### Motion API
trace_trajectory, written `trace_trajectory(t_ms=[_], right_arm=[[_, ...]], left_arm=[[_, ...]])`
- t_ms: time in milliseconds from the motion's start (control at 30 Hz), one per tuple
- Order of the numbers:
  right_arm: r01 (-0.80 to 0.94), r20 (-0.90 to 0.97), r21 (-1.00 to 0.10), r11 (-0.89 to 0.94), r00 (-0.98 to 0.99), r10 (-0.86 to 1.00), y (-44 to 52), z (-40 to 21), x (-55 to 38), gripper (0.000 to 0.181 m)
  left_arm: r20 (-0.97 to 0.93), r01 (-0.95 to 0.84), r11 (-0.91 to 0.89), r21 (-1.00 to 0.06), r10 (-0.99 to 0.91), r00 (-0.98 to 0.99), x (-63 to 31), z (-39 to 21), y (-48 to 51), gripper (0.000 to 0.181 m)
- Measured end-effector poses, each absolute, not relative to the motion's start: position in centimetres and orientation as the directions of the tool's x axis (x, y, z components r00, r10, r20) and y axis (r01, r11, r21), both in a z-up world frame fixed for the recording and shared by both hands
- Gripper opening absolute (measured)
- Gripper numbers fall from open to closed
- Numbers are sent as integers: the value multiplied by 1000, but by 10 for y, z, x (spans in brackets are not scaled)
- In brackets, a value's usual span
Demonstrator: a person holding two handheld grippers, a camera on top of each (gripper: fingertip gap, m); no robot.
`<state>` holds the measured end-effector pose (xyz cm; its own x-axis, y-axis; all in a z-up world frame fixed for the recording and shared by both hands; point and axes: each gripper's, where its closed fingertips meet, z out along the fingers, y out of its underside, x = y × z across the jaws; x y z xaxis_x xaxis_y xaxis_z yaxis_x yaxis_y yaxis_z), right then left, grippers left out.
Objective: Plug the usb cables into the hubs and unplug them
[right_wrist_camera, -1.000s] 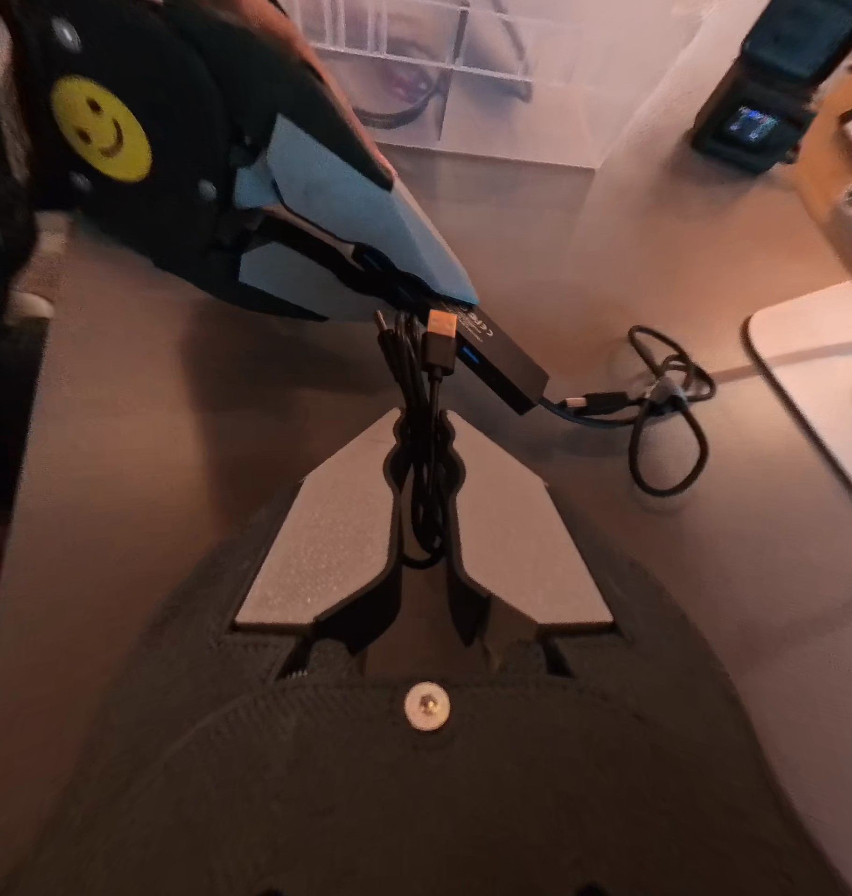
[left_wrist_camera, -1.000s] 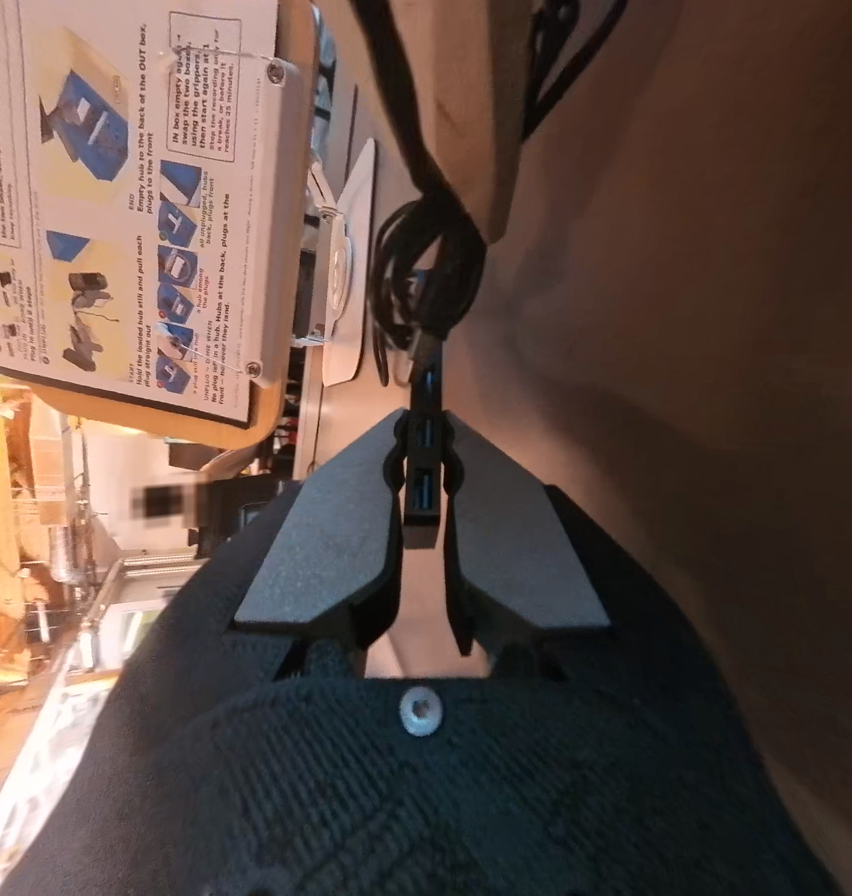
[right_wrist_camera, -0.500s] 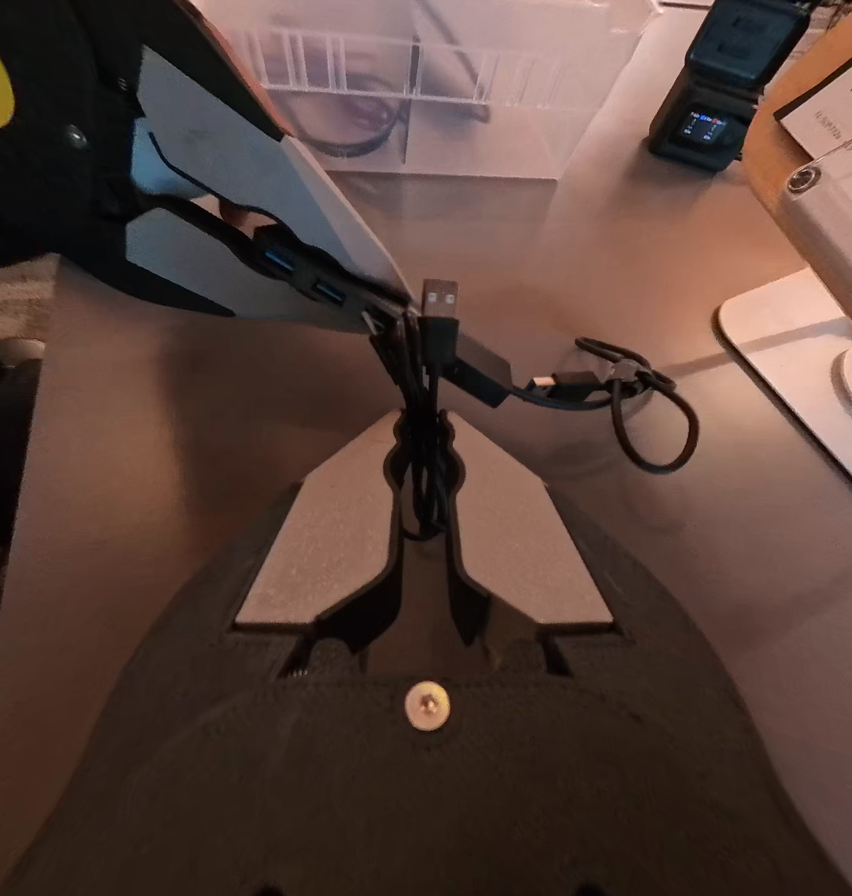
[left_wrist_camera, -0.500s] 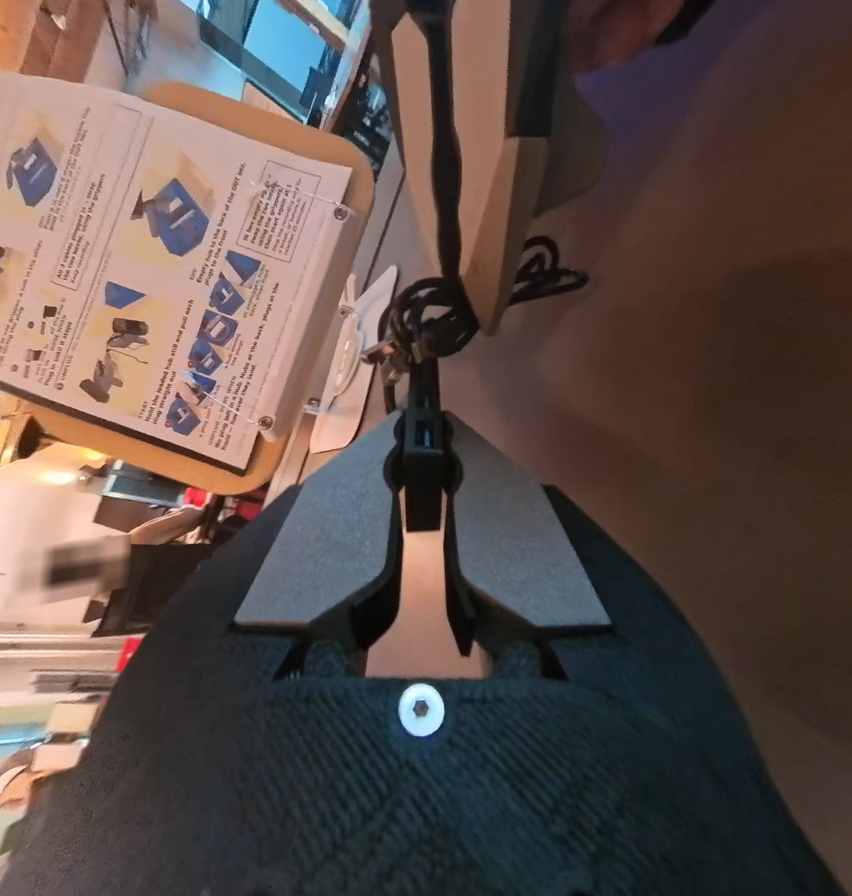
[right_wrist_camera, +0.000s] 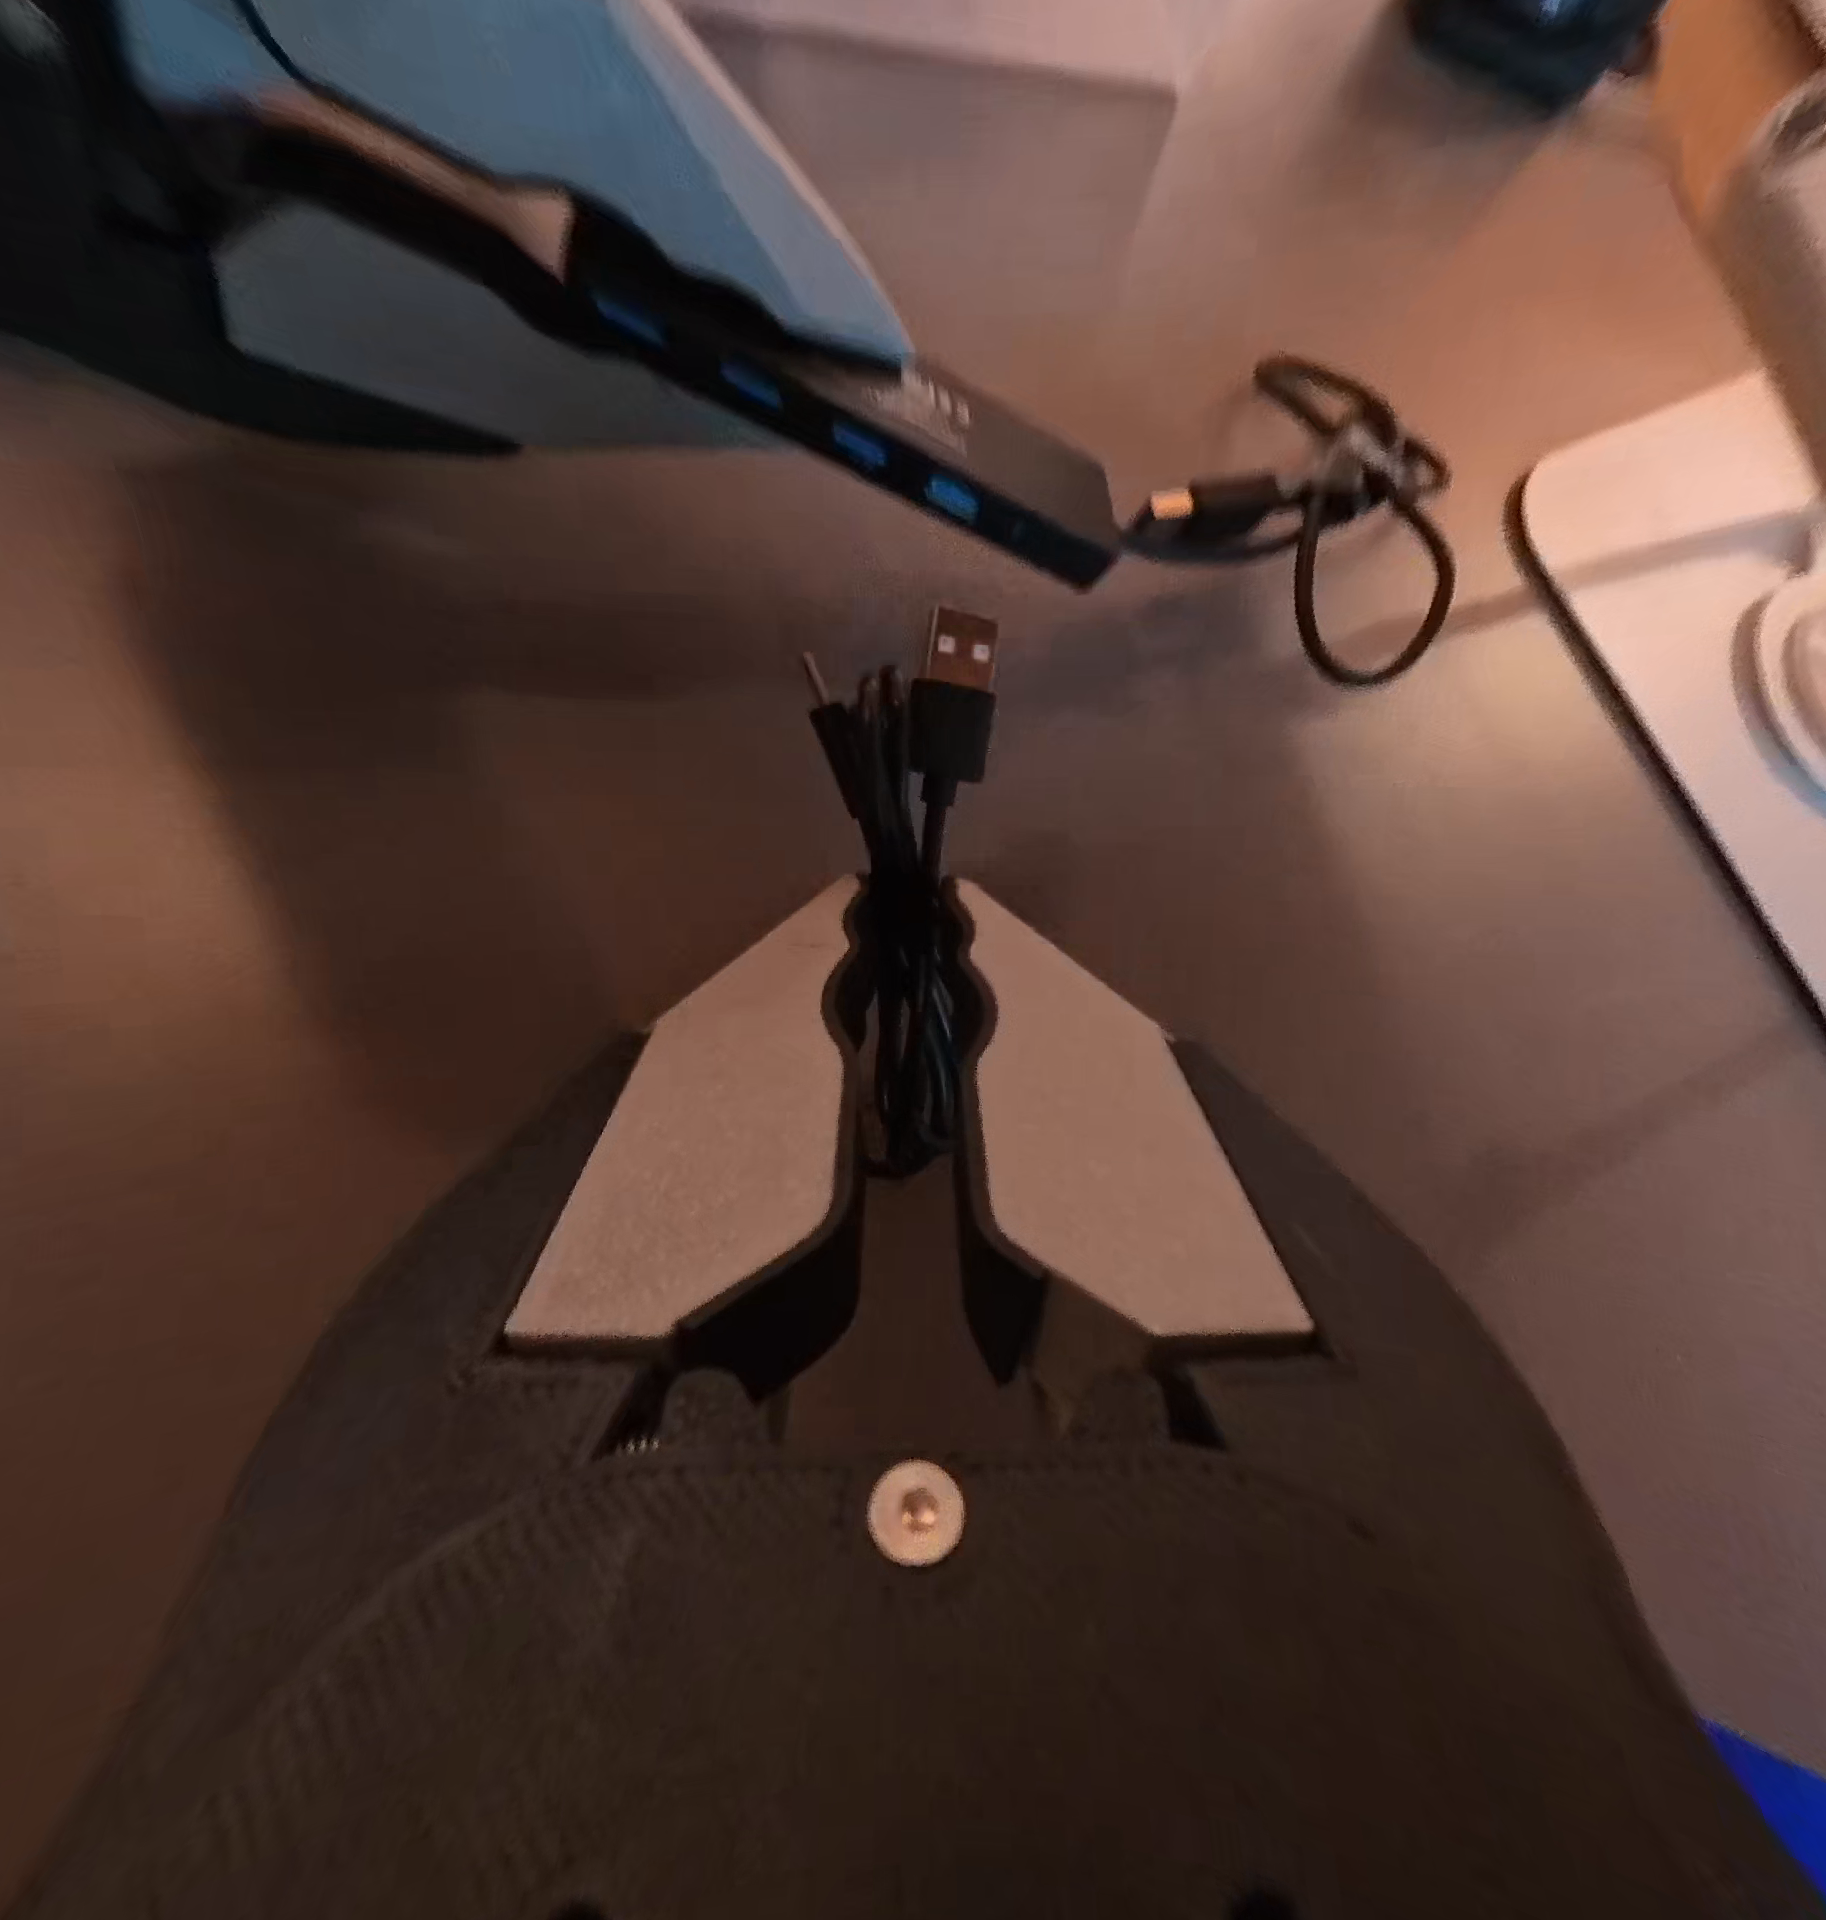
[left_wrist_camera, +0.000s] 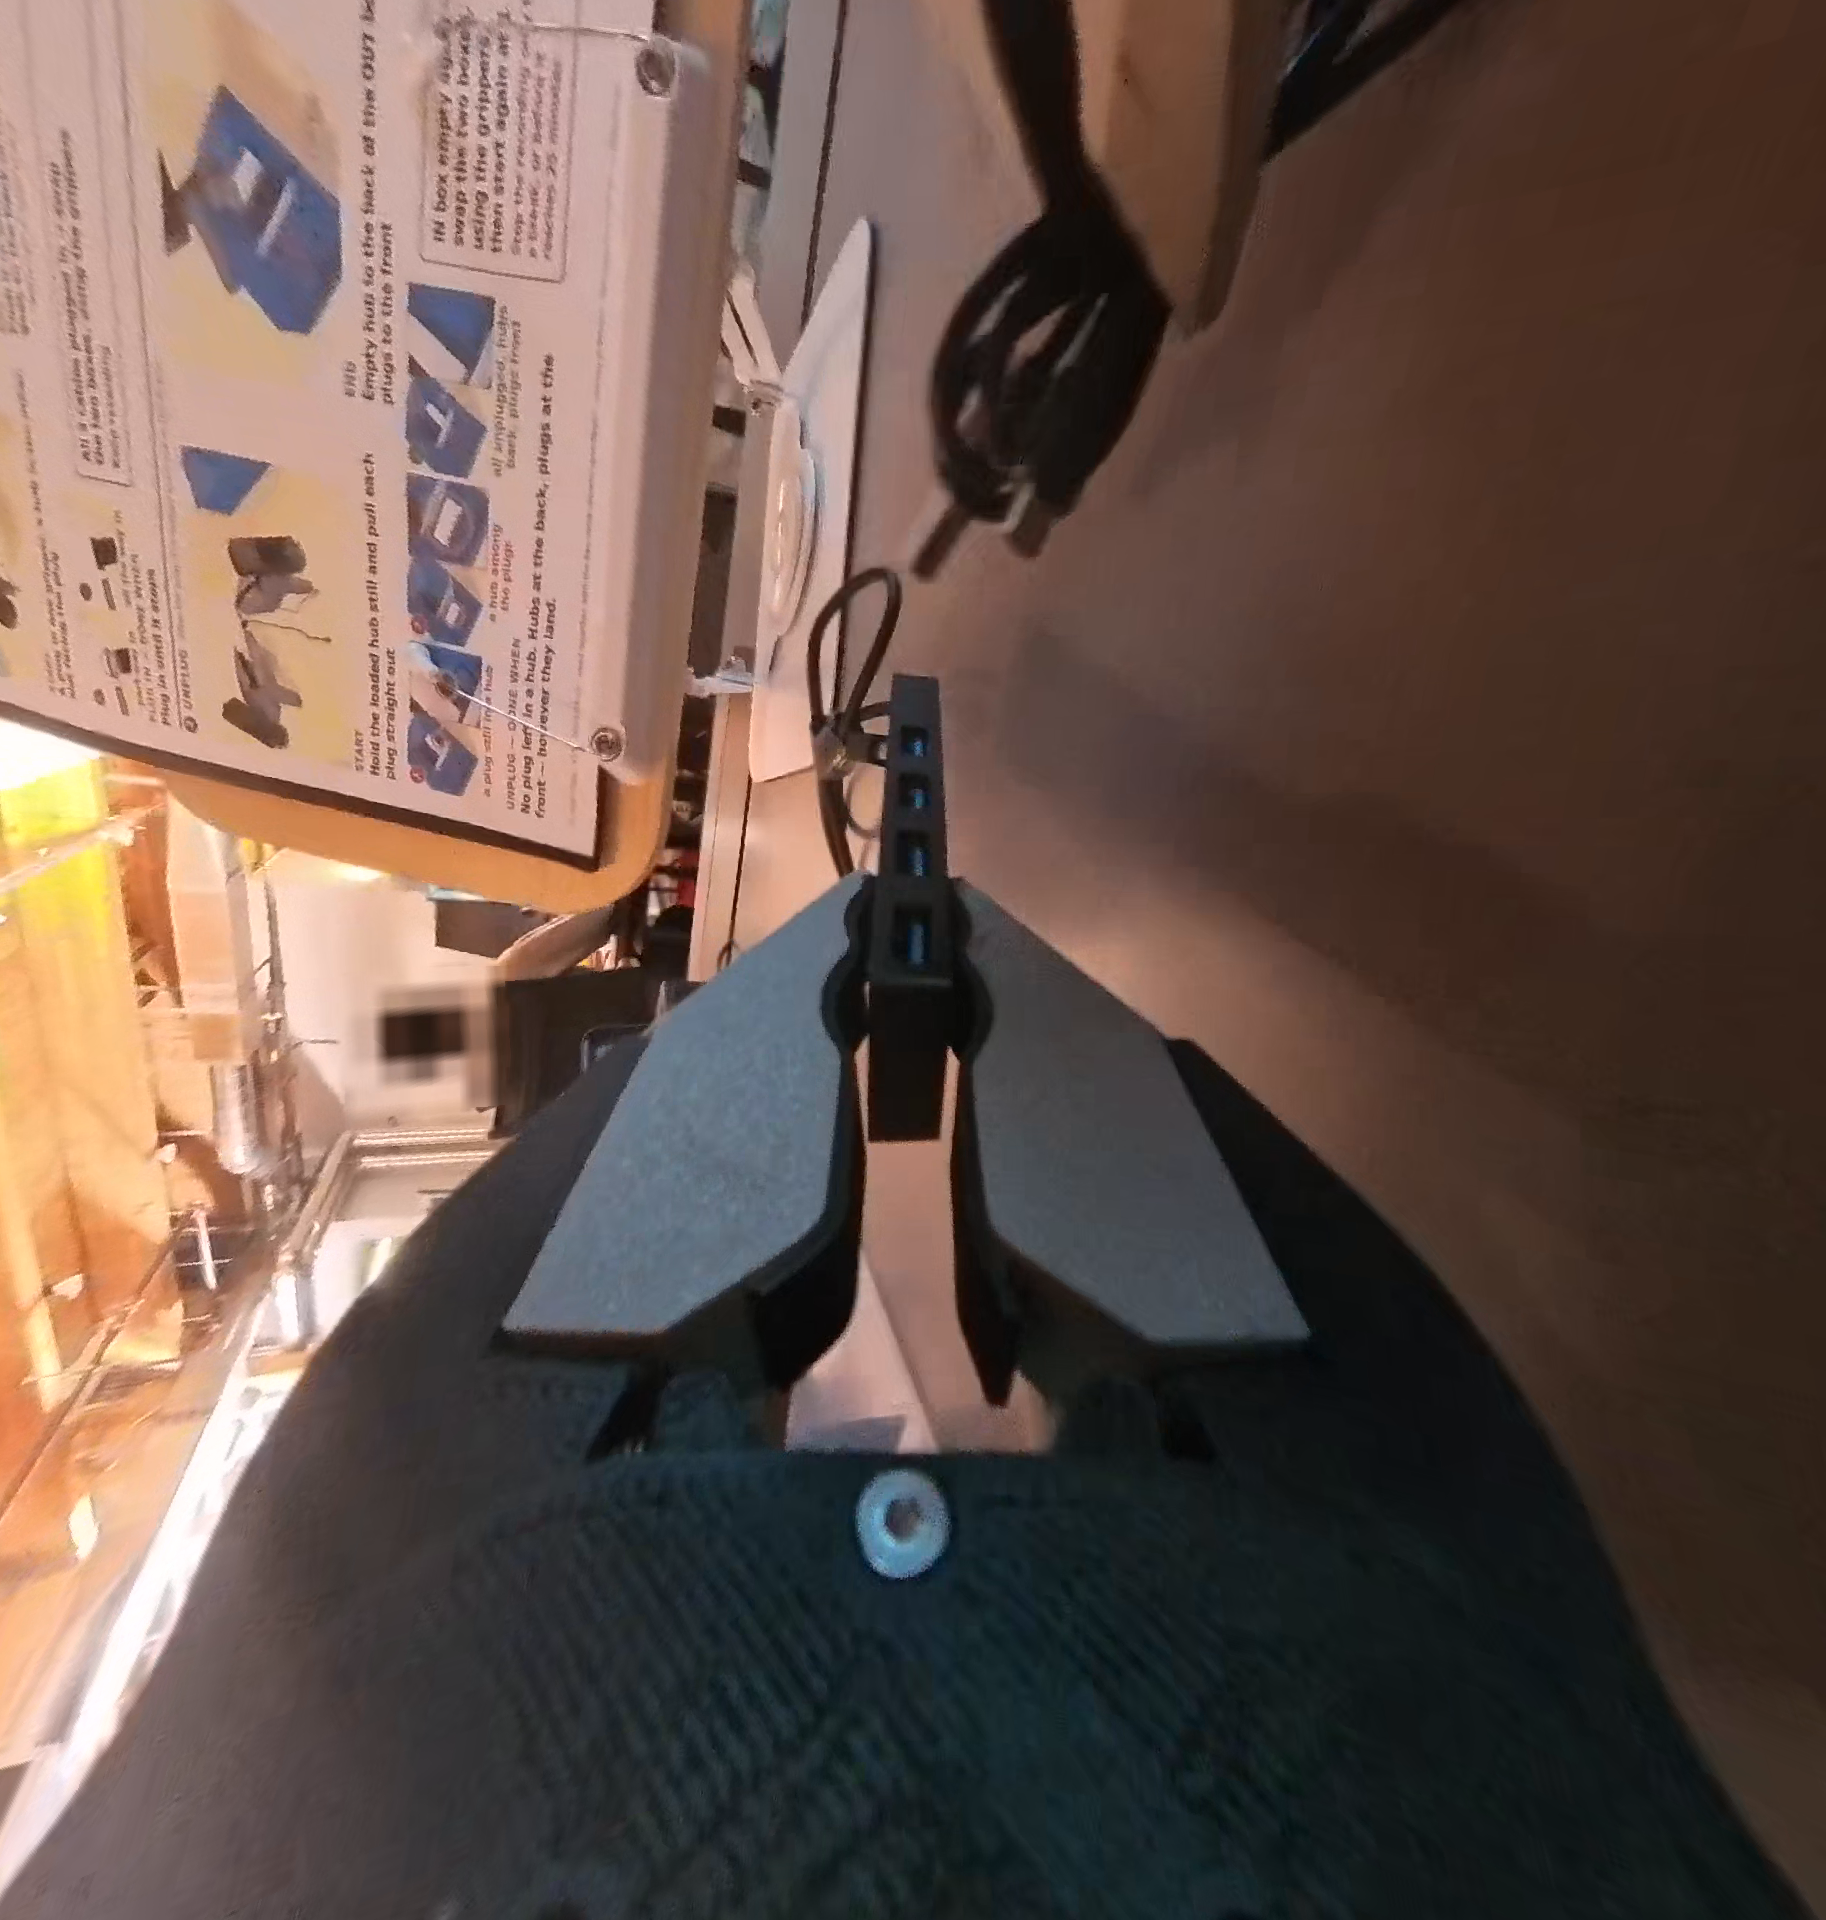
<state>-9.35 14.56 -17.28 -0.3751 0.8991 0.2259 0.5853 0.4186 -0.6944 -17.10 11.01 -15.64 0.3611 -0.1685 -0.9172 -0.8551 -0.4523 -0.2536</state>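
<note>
Four blue ports are seen along the slim, rigid black plastic USB hub (left_wrist_camera: 914, 883), clamped at its near end by the left hand-held gripper (left_wrist_camera: 911, 961) above the counter (left_wrist_camera: 1460, 935). In the right wrist view, a light, limp bundled black USB cable (right_wrist_camera: 904, 935) is pinched mid-bundle by the right hand-held gripper (right_wrist_camera: 907, 966), its silver plug (right_wrist_camera: 959, 649) just short of the hub; a firmer hold is judged to lie at the plug's housing.

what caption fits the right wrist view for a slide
Right gripper clamps a bundled usb cable, plug free, below the hub held by the left gripper.
</note>
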Motion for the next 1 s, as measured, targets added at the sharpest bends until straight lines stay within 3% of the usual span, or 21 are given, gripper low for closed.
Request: trace_trajectory(t_ms=[167,300,400,600,800,1000], right_arm=[[670,145,-628,396,-399,905,147,-197,-85,11],[661,132,-644,386,-401,907,147,-196,-85,10],[635,130,-671,384,-410,903,143,-191,-88,24],[612,53,-730,304,-392,918,139,-183,-95,34],[522,-156,-849,81,-393,906,136,-146,-98,26],[608,-185,-791,72,-349,919,140,-169,-100,38]], left_arm=[[-912,-859,-445,-252,-187,365,-167,-160,111,9],[-910,-873,-422,-245,-211,358,-161,-164,111,8],[-915,-881,-415,-226,-219,338,-159,-165,112,8],[-918,-888,-400,-228,-217,333,-156,-163,112,8],[-914,-887,-396,-236,-220,341,-156,-164,111,9],[-912,-886,-395,-241,-220,346,-154,-164,111,9]])
